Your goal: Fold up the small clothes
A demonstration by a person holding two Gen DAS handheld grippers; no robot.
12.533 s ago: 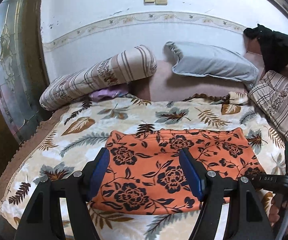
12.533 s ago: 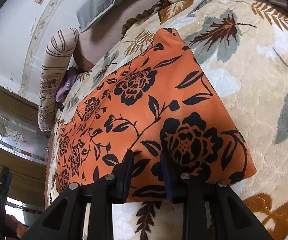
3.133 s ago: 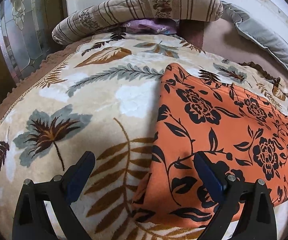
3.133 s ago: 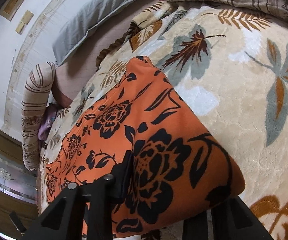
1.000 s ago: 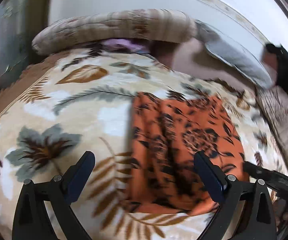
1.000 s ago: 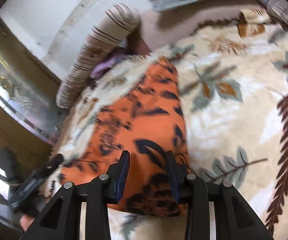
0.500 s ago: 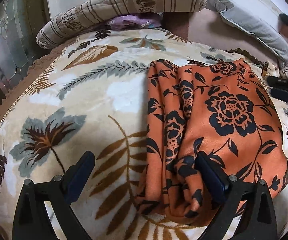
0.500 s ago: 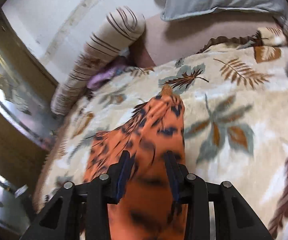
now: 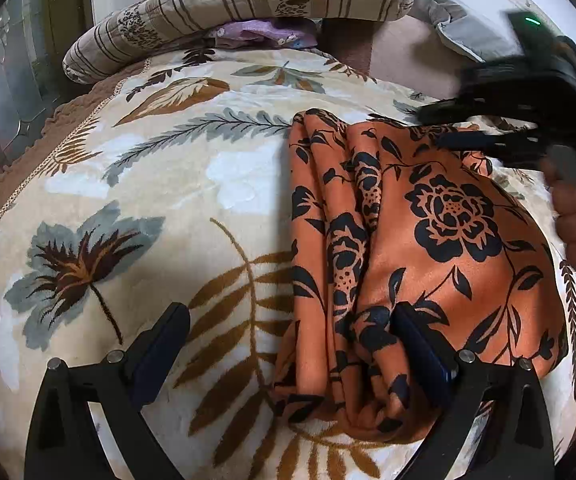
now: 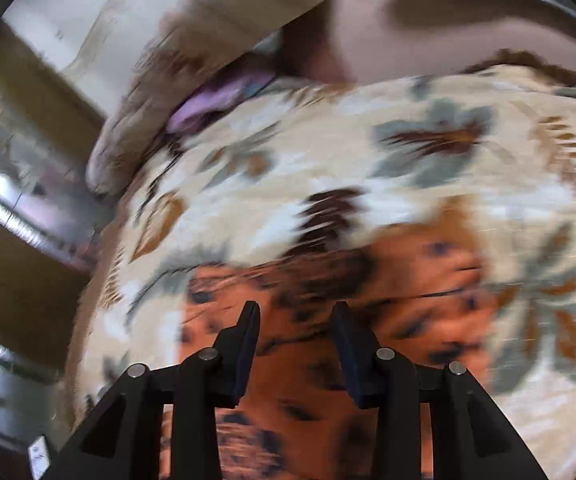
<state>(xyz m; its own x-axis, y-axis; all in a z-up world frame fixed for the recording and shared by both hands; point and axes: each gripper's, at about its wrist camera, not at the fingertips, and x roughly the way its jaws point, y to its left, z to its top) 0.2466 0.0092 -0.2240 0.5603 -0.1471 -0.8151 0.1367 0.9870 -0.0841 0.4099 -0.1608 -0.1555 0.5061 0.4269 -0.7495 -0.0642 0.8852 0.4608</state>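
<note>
An orange garment with black flowers (image 9: 447, 240) lies folded on the leaf-patterned blanket (image 9: 160, 184), its left part bunched in lengthwise pleats. My left gripper (image 9: 288, 348) stands wide open at the garment's near edge; its right finger (image 9: 415, 352) rests on the cloth and its left finger (image 9: 160, 344) is over bare blanket. My right gripper (image 9: 443, 128), held by a hand (image 9: 575, 216), hovers blurred at the garment's far right edge. In the right wrist view, blurred by motion, the right gripper (image 10: 297, 340) has its jaws apart above the orange garment (image 10: 427, 300), with nothing pinched.
A striped bolster (image 9: 248, 0) lies along the wall at the back, with a purple cloth (image 9: 260, 34) under it and a grey pillow (image 9: 447, 32) to its right. The blanket's brown scalloped edge (image 9: 28, 152) falls off on the left beside a glass door (image 9: 4, 92).
The garment's right half was carried over to the left, so it now lies folded narrower. My right gripper has since swung in over the far edge. My left gripper has barely moved.
</note>
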